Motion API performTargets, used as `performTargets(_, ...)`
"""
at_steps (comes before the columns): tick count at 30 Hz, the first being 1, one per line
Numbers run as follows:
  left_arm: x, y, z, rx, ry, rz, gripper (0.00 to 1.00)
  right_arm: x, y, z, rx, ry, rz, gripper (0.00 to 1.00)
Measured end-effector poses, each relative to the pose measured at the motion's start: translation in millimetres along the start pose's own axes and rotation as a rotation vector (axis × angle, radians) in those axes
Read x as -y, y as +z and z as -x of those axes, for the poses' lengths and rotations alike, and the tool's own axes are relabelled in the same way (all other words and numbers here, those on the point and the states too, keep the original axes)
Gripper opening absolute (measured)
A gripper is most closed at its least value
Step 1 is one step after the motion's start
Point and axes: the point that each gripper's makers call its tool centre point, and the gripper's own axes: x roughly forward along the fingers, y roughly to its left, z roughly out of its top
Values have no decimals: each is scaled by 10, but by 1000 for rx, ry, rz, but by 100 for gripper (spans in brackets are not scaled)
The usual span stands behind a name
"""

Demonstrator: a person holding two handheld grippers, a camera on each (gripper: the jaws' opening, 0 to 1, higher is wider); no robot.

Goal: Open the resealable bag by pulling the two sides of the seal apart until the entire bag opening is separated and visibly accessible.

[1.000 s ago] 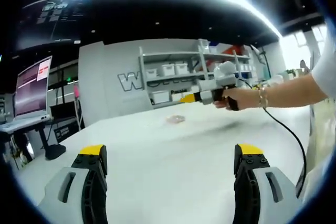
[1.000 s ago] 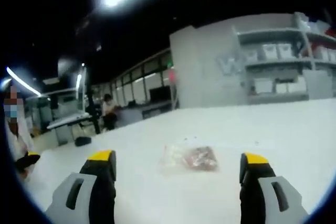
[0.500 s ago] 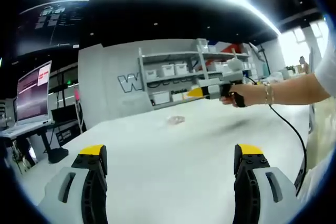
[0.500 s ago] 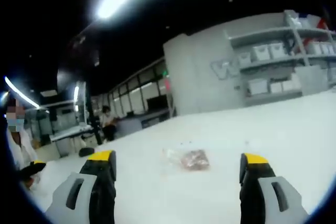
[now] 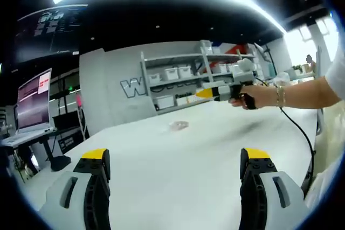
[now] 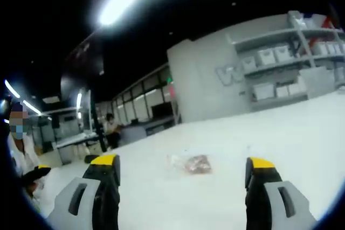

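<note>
- I hold a two-jaw gripper in each hand above a wide white table (image 5: 178,160); the resealable bag (image 6: 190,163) is my landmark for everything here.
- The bag lies flat on the table, clear plastic with a small reddish-brown clump of contents inside. In the left gripper view it shows as a small pale patch (image 5: 178,125) far up the tabletop.
- My right gripper (image 6: 182,173) points at the bag, its yellow-tipped jaws spread wide with the bag seen between them but farther off, not touching.
- My left gripper (image 5: 175,165) is well short of the bag, jaws also wide apart and holding nothing.
- In the left gripper view, my right gripper (image 5: 213,92) comes in from the right, held in my right hand (image 5: 253,96) above the table, beyond and to the right of the bag, its black cable (image 5: 299,138) hanging down.
- Behind the bag stands a grey wall with shelves of white bins (image 5: 178,72); far to the bag's left, a lit monitor (image 5: 33,99).
- Progress, as I judge it: nothing is done yet. The bag looks untouched, and I cannot tell from here whether its seal is closed. Left to do: reach the bag, pinch each side of the seal, and pull them apart along the whole opening.
</note>
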Motion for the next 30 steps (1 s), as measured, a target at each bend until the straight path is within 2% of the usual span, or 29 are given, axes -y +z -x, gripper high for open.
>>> performTargets(8,50,6,-8,11,0,2,99,96,-13,148,6,-9,3,94)
performTargets(17,60,-25,-9,11,3,8,99,180,169,295,57,-42,44,91)
performTargets(20,36,-57,-5,0,7,4,99,189,187,364,69,-43,23,90)
performTargets(26,-12,-61,-5,4,18,13,99,205,205,468,67,-54,31,91)
performTargets(30,-2,-69,-16,-4,12,13,99,185,250,525,77,-60,52,87)
